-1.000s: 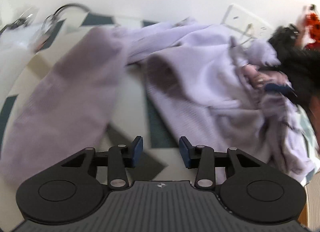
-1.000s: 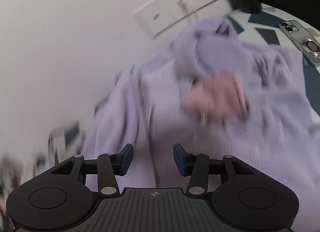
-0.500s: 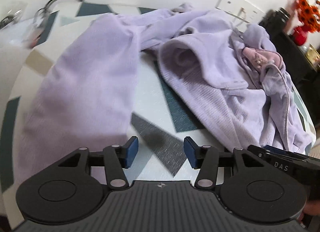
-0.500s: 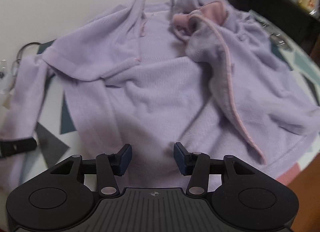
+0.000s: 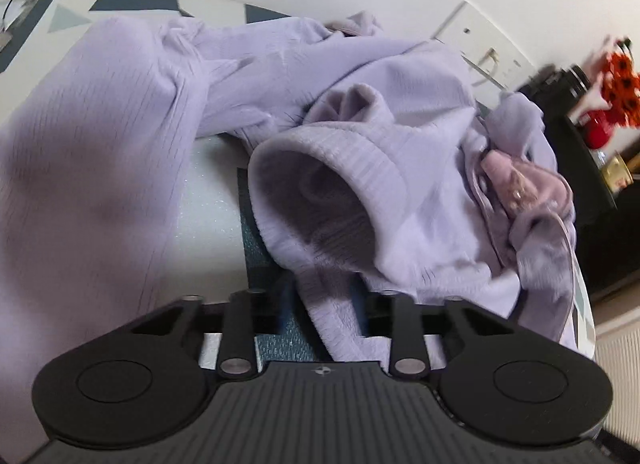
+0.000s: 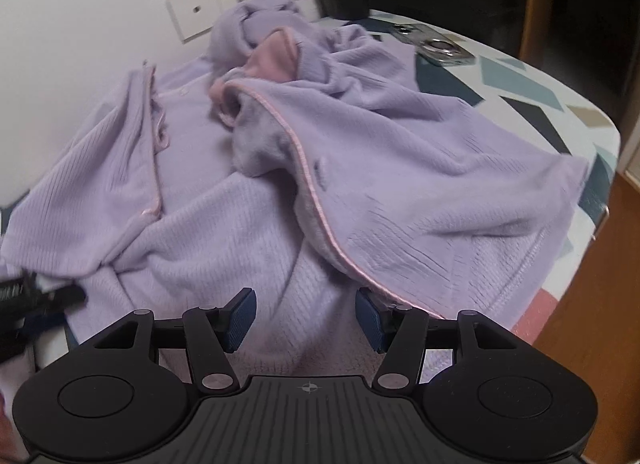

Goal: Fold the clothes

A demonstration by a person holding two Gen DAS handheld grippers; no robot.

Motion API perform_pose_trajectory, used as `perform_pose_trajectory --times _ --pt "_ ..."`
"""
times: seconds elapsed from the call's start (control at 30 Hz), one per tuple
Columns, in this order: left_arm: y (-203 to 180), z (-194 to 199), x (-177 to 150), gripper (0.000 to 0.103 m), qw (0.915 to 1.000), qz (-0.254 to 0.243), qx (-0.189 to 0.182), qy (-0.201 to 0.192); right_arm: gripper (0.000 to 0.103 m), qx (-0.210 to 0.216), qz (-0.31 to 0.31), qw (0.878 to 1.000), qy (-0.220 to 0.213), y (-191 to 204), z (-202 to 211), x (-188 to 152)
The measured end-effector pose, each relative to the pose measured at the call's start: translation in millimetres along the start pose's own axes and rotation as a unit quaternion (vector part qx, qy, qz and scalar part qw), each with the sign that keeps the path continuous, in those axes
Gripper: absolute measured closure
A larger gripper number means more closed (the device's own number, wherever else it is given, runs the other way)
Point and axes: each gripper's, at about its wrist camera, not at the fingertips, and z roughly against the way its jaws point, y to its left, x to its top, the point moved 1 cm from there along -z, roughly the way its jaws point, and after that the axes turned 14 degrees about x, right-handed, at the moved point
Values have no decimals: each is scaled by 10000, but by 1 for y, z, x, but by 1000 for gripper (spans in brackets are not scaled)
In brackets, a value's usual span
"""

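Lilac ribbed fleece garment with pale pink piping (image 6: 304, 200), lying crumpled and unfolded across the tabletop with a geometric teal, grey and white pattern (image 6: 532, 88); its collar end is bunched against the far edge by the wall, its hem toward the near edge. Left gripper (image 5: 322, 306): fingertips hidden by a strip of hem that runs between the two finger arms, which stand apart; whether the pads have closed on the cloth cannot be told. A ribbed cuff (image 5: 320, 184) gapes open just beyond it. Right gripper (image 6: 306, 314): jaws wide apart, holding nothing, poised low over the hem, the piped front edge just beside its right pad. The hem's long axis runs crosswise between the grippers, so each is judged nearest to its own hem corner. A silver phone (image 6: 432, 44) lies near the far right edge.
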Motion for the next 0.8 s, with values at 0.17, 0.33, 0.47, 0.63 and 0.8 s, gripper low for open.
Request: perform_pose_trajectory --times 0.17,0.33,0.47,0.63,0.8 --pt "5 20 -16 99 9985 140 308 -426 50 -50 89 9999 119 0 -4 4" --pt "25 82 -56 99 9929 -207 586 -1018 49 24 38 9998 210 -2 -2 6" --pt "53 119 -100 99 9946 -149 675 -773 48 202 15 9993 328 -2 6 1" --pt "48 108 -129 89 9919 -707 953 -457 48 148 -124 9986 502 -10 14 -14" --pt "32 90 -130 58 9773 -1381 1371 -838 48 117 -251 9981 552 -17 23 -22"
